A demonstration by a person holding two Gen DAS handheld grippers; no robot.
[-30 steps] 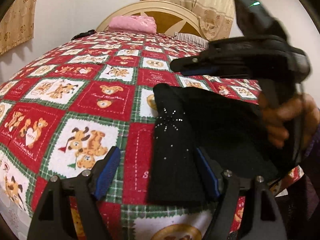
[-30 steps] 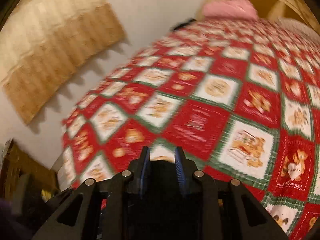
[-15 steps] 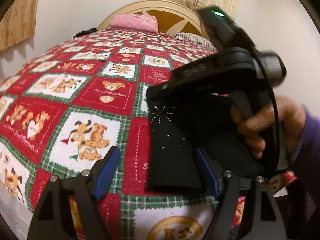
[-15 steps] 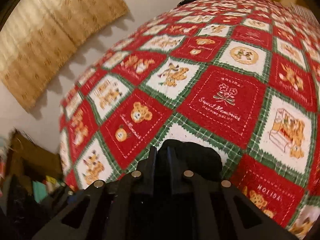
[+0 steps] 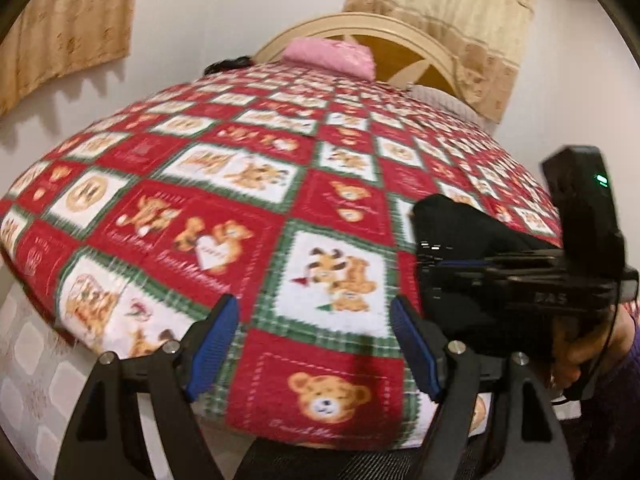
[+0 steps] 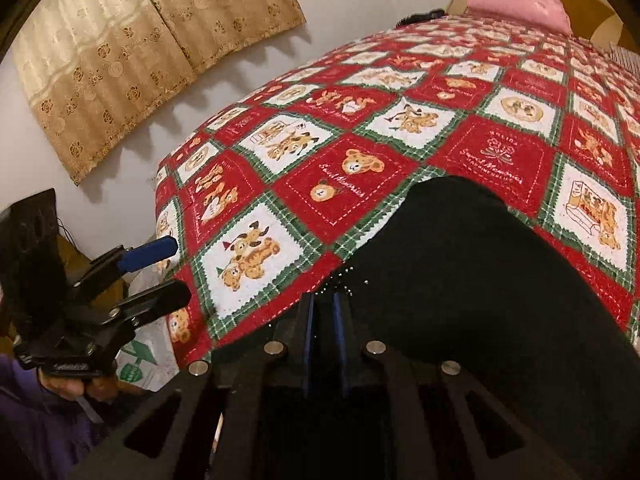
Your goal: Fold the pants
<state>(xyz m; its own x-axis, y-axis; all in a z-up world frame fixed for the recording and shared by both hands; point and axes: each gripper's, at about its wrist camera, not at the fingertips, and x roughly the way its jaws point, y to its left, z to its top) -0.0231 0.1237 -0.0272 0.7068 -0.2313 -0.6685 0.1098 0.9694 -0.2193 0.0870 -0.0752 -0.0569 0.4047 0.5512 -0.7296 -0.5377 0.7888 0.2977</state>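
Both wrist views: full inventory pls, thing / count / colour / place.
pants: 1, black, folded, near edge of bed
bedspread: 1, red, green and white bear patchwork, over the bed
pillow: 1, pink, at the headboard
headboard: 1, cream, far end of bed
curtains: tan floral, on the walls
left claw: 1, black with blue pads, open, over bedspread, off the pants
right claw: 1, black with blue pads, shut on pants' edge
hand: holding left claw's handle
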